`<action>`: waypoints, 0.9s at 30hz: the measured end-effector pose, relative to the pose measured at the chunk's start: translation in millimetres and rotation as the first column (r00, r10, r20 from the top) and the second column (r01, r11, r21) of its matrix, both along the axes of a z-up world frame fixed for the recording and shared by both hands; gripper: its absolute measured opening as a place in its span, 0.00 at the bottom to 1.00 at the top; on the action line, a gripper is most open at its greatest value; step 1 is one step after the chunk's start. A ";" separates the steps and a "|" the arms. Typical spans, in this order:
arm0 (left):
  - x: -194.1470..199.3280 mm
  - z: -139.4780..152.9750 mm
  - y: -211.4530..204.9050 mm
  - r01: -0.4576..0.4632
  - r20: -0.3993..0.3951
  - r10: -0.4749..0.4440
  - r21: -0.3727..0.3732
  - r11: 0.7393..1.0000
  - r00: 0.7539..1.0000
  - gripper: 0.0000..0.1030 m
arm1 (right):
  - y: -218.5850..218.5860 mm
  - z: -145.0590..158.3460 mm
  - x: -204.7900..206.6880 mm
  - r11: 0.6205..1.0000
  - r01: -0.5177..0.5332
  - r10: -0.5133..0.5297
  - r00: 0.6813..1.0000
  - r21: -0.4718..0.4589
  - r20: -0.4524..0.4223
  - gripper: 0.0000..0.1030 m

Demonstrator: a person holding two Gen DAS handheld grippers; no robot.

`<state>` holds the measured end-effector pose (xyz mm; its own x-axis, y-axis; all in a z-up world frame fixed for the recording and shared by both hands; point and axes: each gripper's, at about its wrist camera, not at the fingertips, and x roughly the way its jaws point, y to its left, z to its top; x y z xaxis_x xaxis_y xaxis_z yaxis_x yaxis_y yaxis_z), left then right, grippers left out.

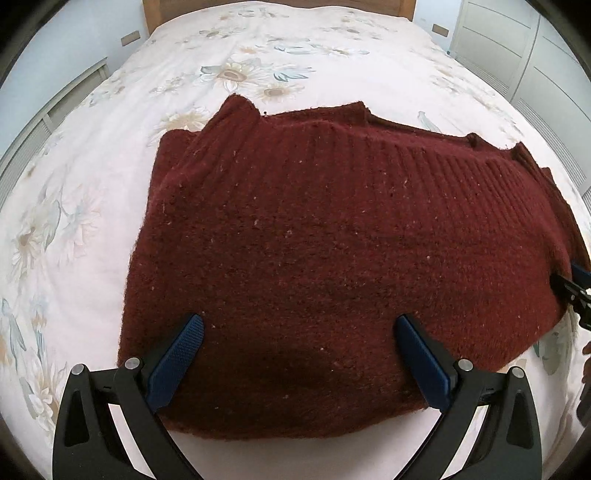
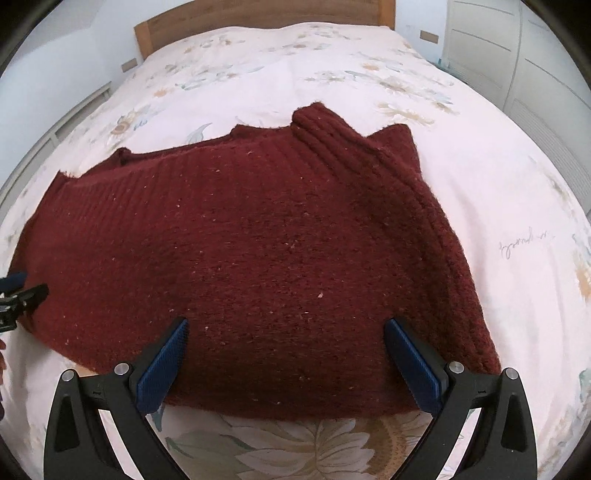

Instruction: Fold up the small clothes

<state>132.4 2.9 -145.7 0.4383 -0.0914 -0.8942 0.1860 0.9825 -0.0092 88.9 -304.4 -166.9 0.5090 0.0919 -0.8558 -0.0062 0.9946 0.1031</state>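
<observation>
A dark red knitted sweater [image 1: 332, 240] lies folded on the floral bedspread; it also shows in the right wrist view [image 2: 258, 240]. My left gripper [image 1: 300, 325] is open, its blue pads spread over the sweater's near edge, holding nothing. My right gripper [image 2: 286, 326] is open too, over the near edge of the sweater's other end. The right gripper's tip shows at the right edge of the left wrist view [image 1: 570, 291]. The left gripper's tip shows at the left edge of the right wrist view [image 2: 18, 291]. A ribbed part [image 2: 332, 136] lies at the far side.
The bed [image 1: 258, 74] with a white floral cover stretches back to a wooden headboard [image 2: 258, 14]. White wardrobe doors [image 1: 517, 48] stand at the right, a white radiator or panel [image 1: 44, 118] at the left.
</observation>
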 end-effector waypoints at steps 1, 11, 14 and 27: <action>0.3 0.2 -0.6 0.001 0.003 -0.001 -0.002 1.000 1.000 0.99 | 0.6 1.2 1.0 1.000 -0.004 0.004 1.000 -0.004 -0.004 1.00; 4.2 28.9 11.1 0.025 -0.065 -0.031 -0.091 0.996 0.997 0.99 | 6.4 41.1 -18.8 0.998 -0.032 0.033 0.999 -0.046 0.020 1.00; 7.6 51.1 30.6 -0.006 -0.032 0.002 -0.131 0.991 0.999 0.99 | 3.4 55.4 -30.4 0.998 -0.026 0.028 0.999 -0.055 0.041 1.00; 39.0 -5.5 94.9 -0.224 -0.263 0.152 -0.274 0.935 0.953 0.98 | -23.2 50.7 -67.8 0.997 0.047 -0.048 0.999 -0.058 -0.008 1.00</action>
<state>171.5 97.7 -151.2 0.2552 -0.3051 -0.9175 -0.0452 0.9441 -0.3265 21.1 -327.6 -116.2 0.5034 0.0183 -0.8639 0.0419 0.9981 0.0455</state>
